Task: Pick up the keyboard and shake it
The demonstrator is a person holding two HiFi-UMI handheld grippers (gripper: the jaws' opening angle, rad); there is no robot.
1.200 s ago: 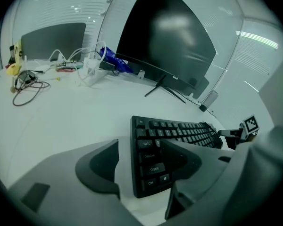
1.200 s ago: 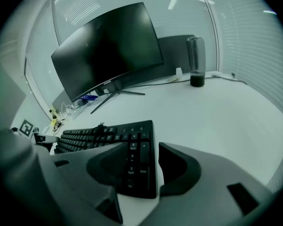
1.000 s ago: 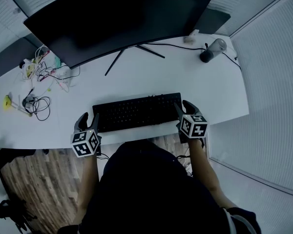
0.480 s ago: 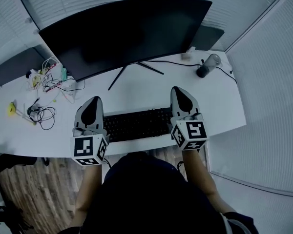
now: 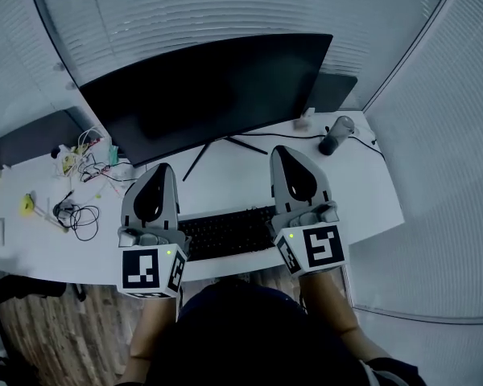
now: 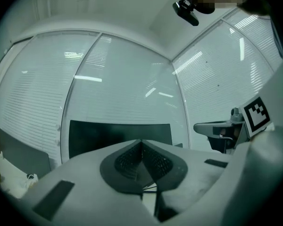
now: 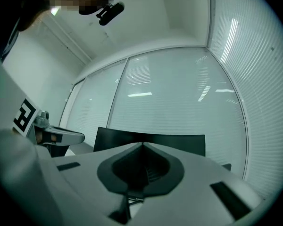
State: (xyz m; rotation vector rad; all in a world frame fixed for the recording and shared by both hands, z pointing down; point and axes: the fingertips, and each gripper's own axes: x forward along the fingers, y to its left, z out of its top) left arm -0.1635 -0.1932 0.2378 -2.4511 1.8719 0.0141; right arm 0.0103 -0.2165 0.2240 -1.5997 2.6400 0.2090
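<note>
left gripper [image 5: 163, 171] and right gripper [image 5: 282, 153] both have jaws pinched together on nothing, tips pointing toward the monitor [image 5: 209, 95]. keyboard [image 5: 225, 232] sits between them on the counter [image 5: 362, 191].

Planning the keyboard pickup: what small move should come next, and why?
Probably open both jaws. The left gripper and right gripper are shut on nothing, hovering over the ends of the keyboard, which lies ungripped on the desk.
</note>
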